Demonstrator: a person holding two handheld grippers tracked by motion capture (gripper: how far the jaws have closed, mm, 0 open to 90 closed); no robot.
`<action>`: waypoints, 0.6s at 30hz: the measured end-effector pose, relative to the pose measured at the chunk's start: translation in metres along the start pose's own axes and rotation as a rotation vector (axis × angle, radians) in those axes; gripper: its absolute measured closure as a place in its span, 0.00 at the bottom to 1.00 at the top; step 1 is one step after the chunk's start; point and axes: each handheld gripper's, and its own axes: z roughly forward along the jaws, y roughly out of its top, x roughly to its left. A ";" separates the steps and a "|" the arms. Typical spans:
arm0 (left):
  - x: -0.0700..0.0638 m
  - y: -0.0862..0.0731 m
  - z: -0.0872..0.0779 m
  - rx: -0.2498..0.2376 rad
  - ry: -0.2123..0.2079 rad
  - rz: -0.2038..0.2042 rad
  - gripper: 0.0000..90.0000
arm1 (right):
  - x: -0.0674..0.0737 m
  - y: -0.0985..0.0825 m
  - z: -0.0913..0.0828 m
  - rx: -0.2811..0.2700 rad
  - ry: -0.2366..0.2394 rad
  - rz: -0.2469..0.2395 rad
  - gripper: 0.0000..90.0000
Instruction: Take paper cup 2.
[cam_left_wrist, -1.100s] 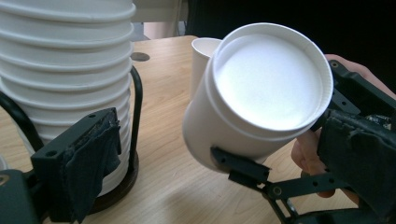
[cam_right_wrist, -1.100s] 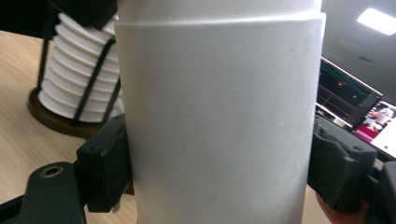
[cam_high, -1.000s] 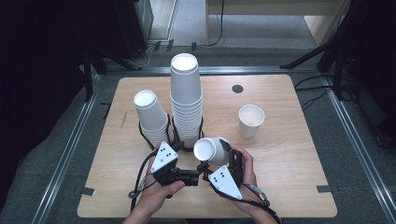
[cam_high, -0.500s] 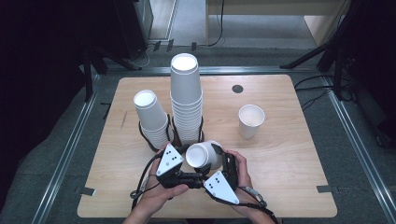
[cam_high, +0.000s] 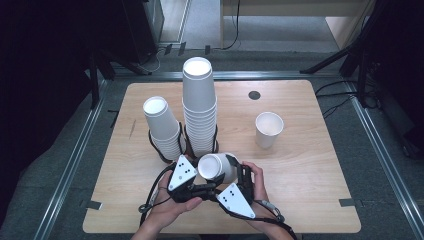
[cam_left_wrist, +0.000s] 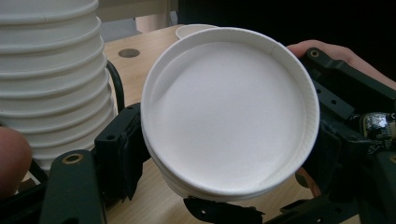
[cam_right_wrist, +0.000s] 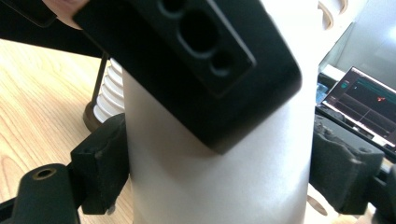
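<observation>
Standing by the table, I see both grippers meeting at its near edge over one paper cup (cam_high: 216, 167), held on its side w/ the base end turned toward the person's left. Left gripper (cam_high: 192, 186) is clamped on it: in the left gripper view the cup's round bottom (cam_left_wrist: 229, 116) faces the camera, black pads pressed to either side of the rim. Right gripper (cam_high: 239, 187) is closed on the same cup too; in the right gripper view the white wall (cam_right_wrist: 219, 177) runs up between its two pads, both touching, w/ a black block of the other gripper crossing in front.

Behind the hands: a tall stack of cups (cam_high: 199, 107) upside down near table centre, and a shorter leaning stack (cam_high: 162, 125) just left of it, each w/ a black ring at the base. A single cup (cam_high: 268, 129) stands upright, mouth up, well apart to the right. Small dark disc (cam_high: 254, 95) in the wooden table (cam_high: 310, 190) top, toward the far edge.
</observation>
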 end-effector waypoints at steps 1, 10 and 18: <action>0.001 0.000 0.000 -0.001 -0.006 -0.004 0.27 | 0.000 0.000 0.000 0.001 0.001 0.001 0.17; 0.006 0.003 -0.006 -0.023 -0.030 -0.036 0.27 | -0.001 -0.001 0.001 0.050 0.047 0.049 0.00; 0.007 0.006 -0.008 -0.029 -0.050 -0.050 0.27 | 0.000 -0.008 0.004 0.074 -0.013 -0.002 0.10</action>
